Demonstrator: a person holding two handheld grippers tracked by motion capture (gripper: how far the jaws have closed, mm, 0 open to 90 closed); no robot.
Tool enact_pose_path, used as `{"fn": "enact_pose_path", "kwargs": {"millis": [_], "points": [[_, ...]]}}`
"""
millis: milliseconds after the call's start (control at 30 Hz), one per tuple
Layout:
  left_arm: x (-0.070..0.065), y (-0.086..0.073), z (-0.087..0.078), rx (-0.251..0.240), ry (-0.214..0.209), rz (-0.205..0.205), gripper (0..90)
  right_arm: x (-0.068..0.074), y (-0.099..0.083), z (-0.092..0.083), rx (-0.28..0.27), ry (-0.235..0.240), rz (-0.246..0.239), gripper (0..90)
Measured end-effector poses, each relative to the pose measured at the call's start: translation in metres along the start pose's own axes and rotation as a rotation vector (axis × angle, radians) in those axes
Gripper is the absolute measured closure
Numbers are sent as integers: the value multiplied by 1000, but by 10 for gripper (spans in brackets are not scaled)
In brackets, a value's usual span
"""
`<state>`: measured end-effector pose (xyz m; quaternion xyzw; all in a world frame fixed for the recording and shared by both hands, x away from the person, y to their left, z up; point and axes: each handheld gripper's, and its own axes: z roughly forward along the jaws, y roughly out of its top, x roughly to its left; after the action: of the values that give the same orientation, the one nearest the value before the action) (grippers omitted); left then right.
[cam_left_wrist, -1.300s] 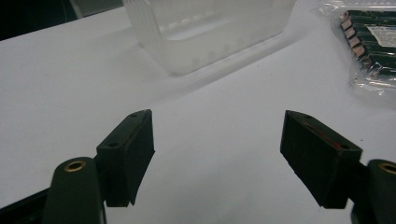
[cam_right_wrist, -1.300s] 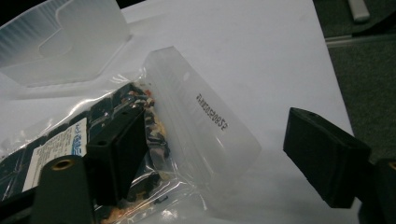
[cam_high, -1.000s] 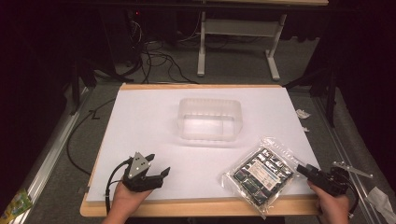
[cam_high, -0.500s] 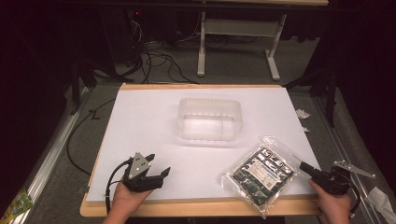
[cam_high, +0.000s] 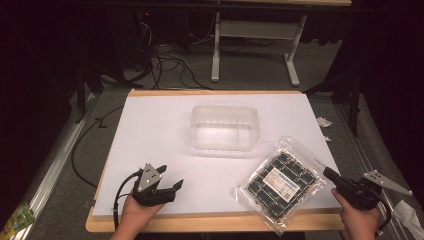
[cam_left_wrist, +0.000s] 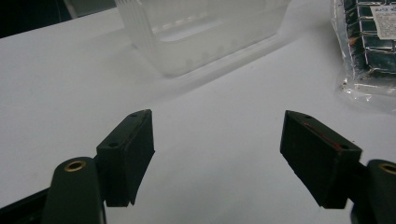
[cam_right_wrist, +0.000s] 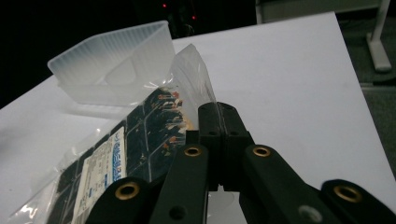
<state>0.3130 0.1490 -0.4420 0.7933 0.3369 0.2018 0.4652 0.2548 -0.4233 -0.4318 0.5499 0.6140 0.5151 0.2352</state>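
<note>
A clear plastic bag (cam_high: 280, 182) of dark green blocks with a white label lies at the front right of the white table (cam_high: 150, 130). My right gripper (cam_high: 328, 173) is at the bag's right edge; in the right gripper view its jaws are pressed together (cam_right_wrist: 219, 114) on the bag's (cam_right_wrist: 112, 158) clear edge, which rises beside them. An empty translucent container (cam_high: 225, 127) stands mid-table, upright. My left gripper (cam_high: 171, 176) rests at the front left, open with nothing between its fingers (cam_left_wrist: 217, 154). It points toward the container (cam_left_wrist: 201, 32) and the bag (cam_left_wrist: 369, 42).
Bare white surface lies between the left gripper and the container (cam_right_wrist: 112, 60). The table's wooden front edge (cam_high: 215, 222) runs just under both hands. Cables and a desk frame (cam_high: 255, 40) sit on the floor beyond the far edge; paper scraps (cam_high: 324, 121) lie right of the table.
My right gripper has shifted slightly to the right and away at the bag's edge. The left gripper, the bag's body and the container have stayed put.
</note>
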Motion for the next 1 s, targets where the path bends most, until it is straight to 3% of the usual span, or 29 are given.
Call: {"fn": "enact_pose_path", "kwargs": {"millis": [333, 433, 567, 600, 800, 867, 967, 1000], "points": [[-8, 3, 8, 1, -32, 1, 297, 28, 20, -11, -89, 34, -99, 900], [-14, 5, 16, -1, -62, -6, 334, 37, 24, -13, -104, 44, -127, 900], [-27, 10, 36, 22, -95, 28, 379, 46, 28, -14, -126, 59, -152, 900], [-34, 11, 48, 52, -119, 64, 398, 49, 30, -14, -133, 67, -160, 900], [-52, 18, 75, 63, -189, 93, 472, 57, 32, -17, -151, 81, -179, 900], [-65, 25, 91, 46, -241, 88, 510, 59, 33, -18, -161, 91, -187, 900], [-74, 29, 101, 46, -266, 99, 554, 62, 34, -19, -167, 99, -191, 900], [-82, 33, 112, 42, -296, 92, 568, 63, 34, -20, -168, 98, -197, 900]]}}
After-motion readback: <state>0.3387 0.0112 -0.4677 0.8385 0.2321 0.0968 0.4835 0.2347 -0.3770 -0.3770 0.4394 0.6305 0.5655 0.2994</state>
